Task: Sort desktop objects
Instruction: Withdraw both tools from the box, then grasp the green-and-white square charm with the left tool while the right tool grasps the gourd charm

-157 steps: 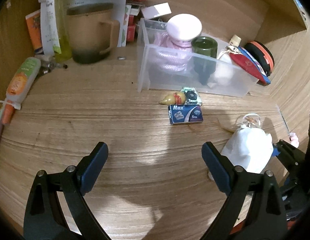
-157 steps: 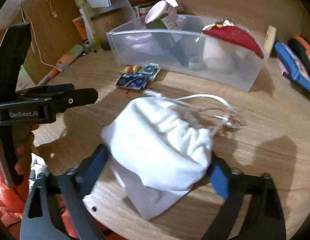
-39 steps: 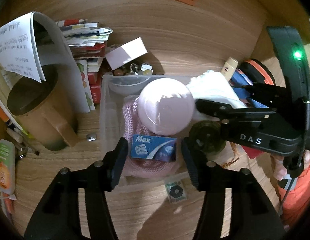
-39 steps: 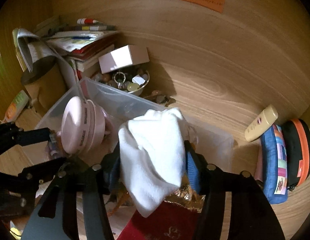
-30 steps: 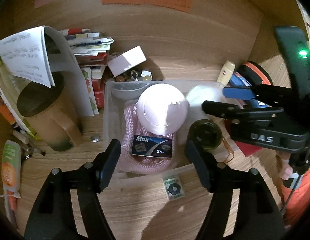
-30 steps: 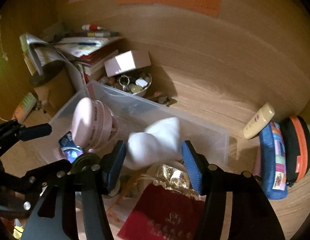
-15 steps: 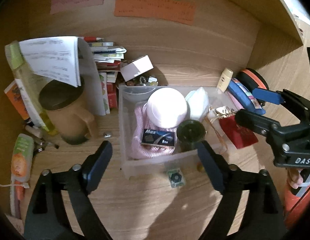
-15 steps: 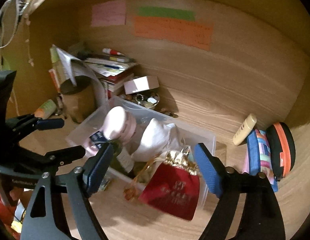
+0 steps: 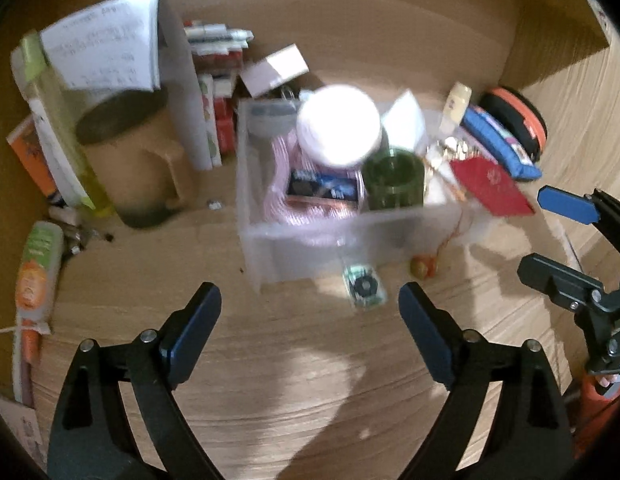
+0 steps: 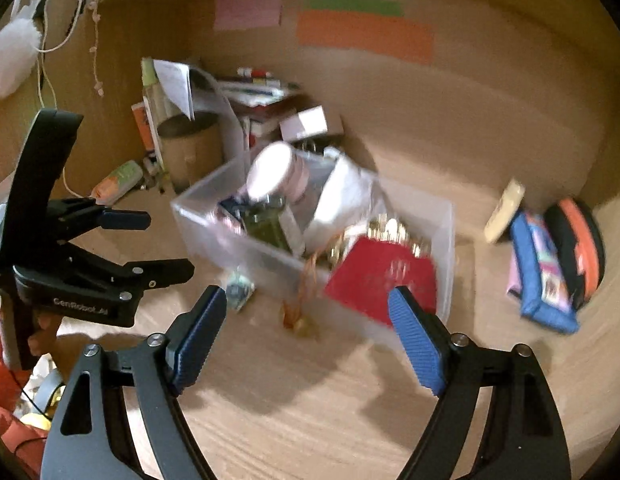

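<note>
A clear plastic bin (image 9: 310,248) stands on the wooden desk. In it are a pink-lidded jar (image 9: 340,124), a green jar (image 9: 394,178), a blue Max box (image 9: 322,188) and a white pouch (image 9: 404,118). A red pouch (image 9: 490,188) leans over its right end. My left gripper (image 9: 309,296) hangs open and empty in front of the bin. A small green packet (image 9: 364,288) lies on the desk between bin and jaws. A small yellow-red trinket (image 9: 422,268) sits to its right. My right gripper (image 10: 306,296) is open and empty too, back from the red pouch (image 10: 382,280).
A brown mug (image 9: 130,160) and a stack of books stand left of the bin, with an orange tube (image 9: 36,276) at the far left. A blue pencil case (image 9: 498,144) and a black-and-orange case (image 9: 518,116) lie at the right. Sticky notes (image 10: 362,32) hang on the back wall.
The left gripper let go of the Max box and the right let go of the white pouch, both now in the bin. Both jaws opened wide and drew back toward the desk's front.
</note>
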### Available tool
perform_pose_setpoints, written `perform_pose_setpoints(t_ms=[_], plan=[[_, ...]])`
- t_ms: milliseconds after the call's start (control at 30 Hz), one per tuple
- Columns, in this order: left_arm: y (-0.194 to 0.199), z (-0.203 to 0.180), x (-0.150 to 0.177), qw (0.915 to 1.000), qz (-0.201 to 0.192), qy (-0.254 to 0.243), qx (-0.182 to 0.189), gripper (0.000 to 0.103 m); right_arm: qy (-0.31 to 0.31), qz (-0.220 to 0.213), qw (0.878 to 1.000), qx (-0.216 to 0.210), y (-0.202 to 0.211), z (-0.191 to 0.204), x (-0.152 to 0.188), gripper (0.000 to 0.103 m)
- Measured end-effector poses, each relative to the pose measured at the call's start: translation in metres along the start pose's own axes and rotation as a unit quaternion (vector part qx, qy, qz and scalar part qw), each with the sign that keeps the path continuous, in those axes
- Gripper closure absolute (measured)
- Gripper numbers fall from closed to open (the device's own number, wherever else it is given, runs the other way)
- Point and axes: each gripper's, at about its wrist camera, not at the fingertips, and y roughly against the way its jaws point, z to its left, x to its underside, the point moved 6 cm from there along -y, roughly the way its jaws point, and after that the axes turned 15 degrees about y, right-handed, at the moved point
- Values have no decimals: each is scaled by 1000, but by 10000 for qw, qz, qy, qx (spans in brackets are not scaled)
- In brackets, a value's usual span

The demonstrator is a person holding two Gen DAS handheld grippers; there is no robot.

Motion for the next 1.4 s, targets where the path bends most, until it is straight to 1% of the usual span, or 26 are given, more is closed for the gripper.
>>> perform_pose_setpoints(t_ms=[67, 233, 333, 367, 400, 433, 467, 500, 533, 567, 633, 733, 767, 800, 867, 1067, 1233, 1367, 1400], plan=[[-8, -3, 5, 10000, 90, -38, -18, 12, -157, 116, 9997, -137, -6, -1, 11, 23], [-24, -14, 10, 9996, 233, -175, -10, 12, -259, 239, 9992, -175, -17, -1, 26, 24], [-32, -20, 12, 9992, 293, -259, -8, 12, -230, 403, 9986, -245, -28, 1, 31, 37], [-35, -21, 13, 9991, 319, -271, 1, 14, -204, 487, 9983, -262, -34, 2, 33, 39], [-38, -23, 14, 9989, 391, -274, 34, 22, -184, 572, 9978, -297, -39, 2, 34, 43], [-42, -24, 15, 9984, 487, -259, 82, 26, -182, 654, 9971, -343, -43, 2, 35, 47], [-45, -24, 15, 9981, 558, -243, 115, 33, -173, 776, 9957, -469, -50, 3, 37, 56], [-49, -25, 15, 9977, 623, -210, 134, 37, -161, 834, 9950, -535, -54, 4, 37, 63], [-52, -25, 15, 9975, 667, -171, 147, 38, -148, 904, 9939, -606, -58, 4, 38, 63], [-56, -26, 15, 9972, 712, -129, 166, 41, -137, 942, 9936, -609, -61, 4, 37, 63], [-57, -28, 15, 9979, 627, -138, 124, 44, -111, 1001, 9931, -609, -66, 3, 37, 64], [-58, -33, 16, 9983, 540, -155, 123, 54, -91, 1051, 9919, -703, -71, 4, 35, 64], [-57, -33, 18, 9985, 508, -188, 94, 63, -77, 1058, 9919, -700, -73, 5, 34, 66], [-57, -33, 19, 9985, 488, -233, 80, 69, -53, 1069, 9918, -693, -74, 7, 33, 68], [-56, -32, 20, 9985, 473, -254, 100, 73, -14, 1068, 9917, -714, -78, 10, 30, 69], [-49, -21, 25, 9983, 453, -344, 125, 78, 62, 1095, 9916, -684, -90, 23, 21, 69], [-44, -8, 25, 9982, 466, -334, 151, 78, 131, 1208, 9898, -741, -100, 31, 19, 69], [-45, -7, 24, 9982, 481, -313, 156, 78, 150, 1206, 9899, -735, -103, 34, 17, 69], [-46, -9, 23, 9983, 472, -329, 130, 78, 168, 1188, 9901, -731, -102, 35, 18, 74]])
